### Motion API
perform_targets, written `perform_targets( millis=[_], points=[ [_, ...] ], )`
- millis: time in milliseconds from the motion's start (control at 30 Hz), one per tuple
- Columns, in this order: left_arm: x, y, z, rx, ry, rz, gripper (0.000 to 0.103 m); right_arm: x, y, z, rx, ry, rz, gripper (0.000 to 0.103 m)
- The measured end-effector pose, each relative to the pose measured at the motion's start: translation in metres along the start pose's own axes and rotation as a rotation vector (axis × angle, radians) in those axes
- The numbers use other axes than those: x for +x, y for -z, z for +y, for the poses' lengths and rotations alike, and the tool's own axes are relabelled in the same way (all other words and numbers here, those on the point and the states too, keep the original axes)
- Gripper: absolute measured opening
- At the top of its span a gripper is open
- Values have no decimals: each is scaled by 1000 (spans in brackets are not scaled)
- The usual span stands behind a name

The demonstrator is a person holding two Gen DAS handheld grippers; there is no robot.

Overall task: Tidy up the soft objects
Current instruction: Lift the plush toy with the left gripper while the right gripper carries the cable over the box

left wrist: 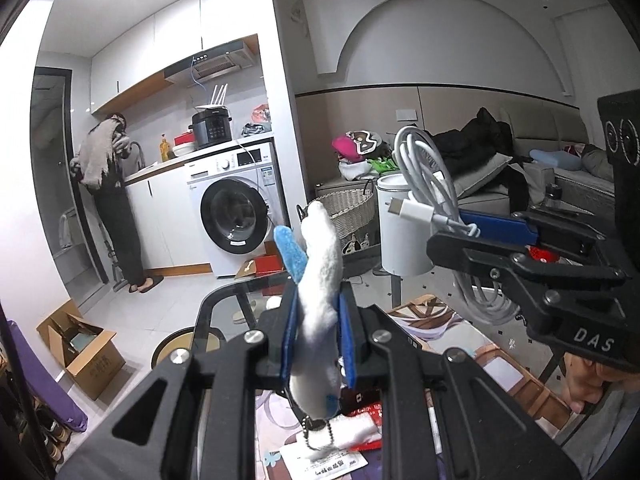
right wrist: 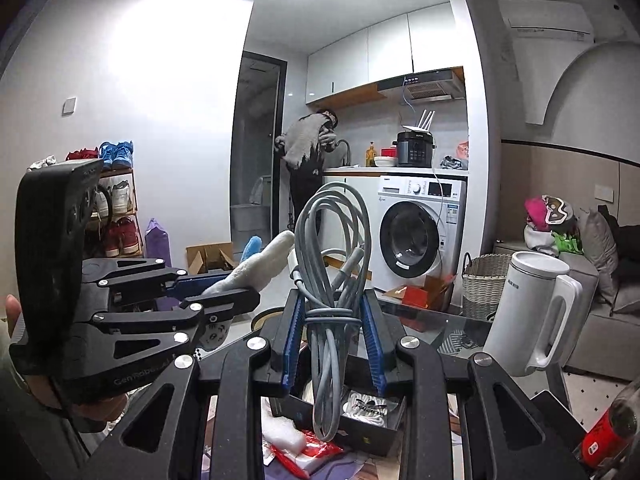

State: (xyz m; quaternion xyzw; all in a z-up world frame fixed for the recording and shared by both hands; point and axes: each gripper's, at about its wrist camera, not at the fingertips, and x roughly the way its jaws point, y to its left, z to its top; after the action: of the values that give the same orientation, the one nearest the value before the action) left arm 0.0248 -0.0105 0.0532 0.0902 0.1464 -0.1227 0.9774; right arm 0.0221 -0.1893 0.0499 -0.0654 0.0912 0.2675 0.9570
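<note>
Left gripper clamps plush toy; right gripper clamps coiled cable.

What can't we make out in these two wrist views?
- Plush toy: left wrist view, lower body hidden between the left gripper pads.
- Cable: right wrist view, its ends lost in the coil held by the right gripper.
- Black box: contents mostly blocked by the cable.
- Red bottle: cut off by the frame edge.
</note>
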Motion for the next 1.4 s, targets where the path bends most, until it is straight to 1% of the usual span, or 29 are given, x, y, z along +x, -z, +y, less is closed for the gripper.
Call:
perform_targets(
  millis=[100, 300, 433, 533, 667, 833, 967, 1033, 1133, 1267, 1400],
  points=[
    [3, -6, -4, -19, -6, -8, 17, 5, -3, 0, 6, 5, -8, 28],
    [17, -23, 2, -84, -6, -24, 17, 18, -8, 1, 17, 7, -18, 28],
    [33, -30, 5, -111, 16, -10, 17, 38, -8, -2, 42, 14, 12, 28],
    [48, -34, 9, -132, 1, 5, 17, 53, -7, -11, 68, 23, 36, 28],
    [71, -37, 20, -183, -10, 32, 17, 73, -2, -14, 74, 41, 66, 28],
    [96, -37, 24, -203, -23, 59, 17, 100, 3, -22, 96, 63, 99, 28],
    [115, -35, 29, -236, -3, 103, 17, 114, 7, -31, 136, 73, 128, 28],
    [123, -32, 30, -239, -8, 121, 17, 122, 10, -35, 143, 80, 149, 28],
    [142, -26, 28, -241, -28, 188, 17, 136, 13, -38, 148, 90, 189, 28],
    [163, -11, 29, -262, -27, 283, 17, 154, 23, -46, 148, 99, 275, 28],
    [184, 3, 26, -268, -10, 384, 17, 171, 40, -53, 170, 81, 379, 28]
  ],
)
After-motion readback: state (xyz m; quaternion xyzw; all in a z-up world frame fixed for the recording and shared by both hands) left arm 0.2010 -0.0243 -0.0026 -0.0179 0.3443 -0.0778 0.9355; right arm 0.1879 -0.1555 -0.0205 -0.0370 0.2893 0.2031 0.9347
